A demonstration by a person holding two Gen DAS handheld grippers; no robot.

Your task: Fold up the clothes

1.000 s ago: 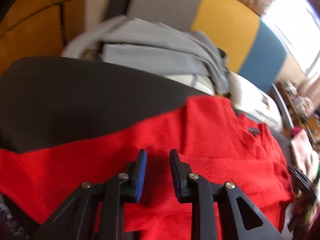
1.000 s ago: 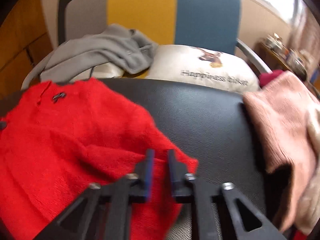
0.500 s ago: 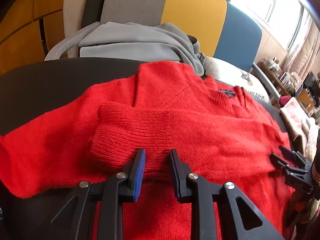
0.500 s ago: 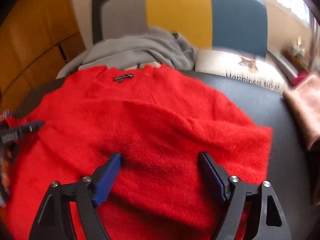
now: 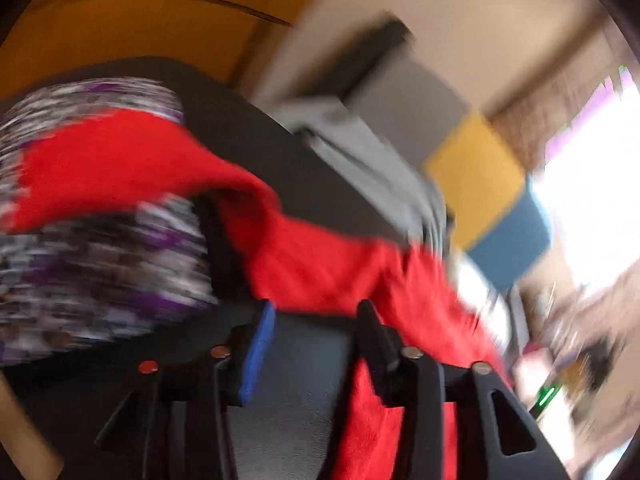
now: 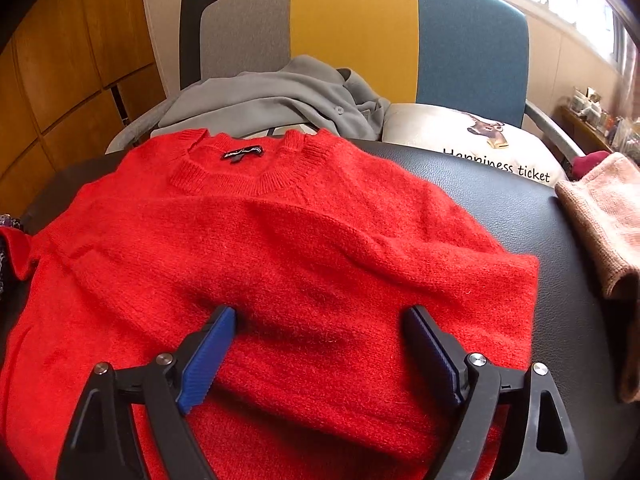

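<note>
The red sweater point(image 6: 304, 240) lies flat on the black padded surface point(image 6: 460, 168), collar and label at the far side, with its right sleeve folded in over the body. My right gripper point(image 6: 320, 312) hovers over the sweater's near part. Its jaws stand wide and are still opening, touching no cloth. The left wrist view is blurred: my left gripper point(image 5: 316, 308) has its jaws opening, and only black surface shows between them. The sweater's left sleeve point(image 5: 132, 168) runs just beyond the fingertips and drapes over a patterned garment point(image 5: 92, 264).
A grey garment point(image 6: 276, 100) is heaped on the grey, yellow and blue chair point(image 6: 352, 28) behind the surface. A white printed pillow point(image 6: 472, 140) lies at the back right. A pink knit point(image 6: 604, 216) rests at the right edge. Wooden panels point(image 6: 60, 80) stand at left.
My left gripper has let go of the folded red cloth, opened and swung left toward the patterned garment. My right gripper released the sweater's edge, opened wide and stays over the sweater.
</note>
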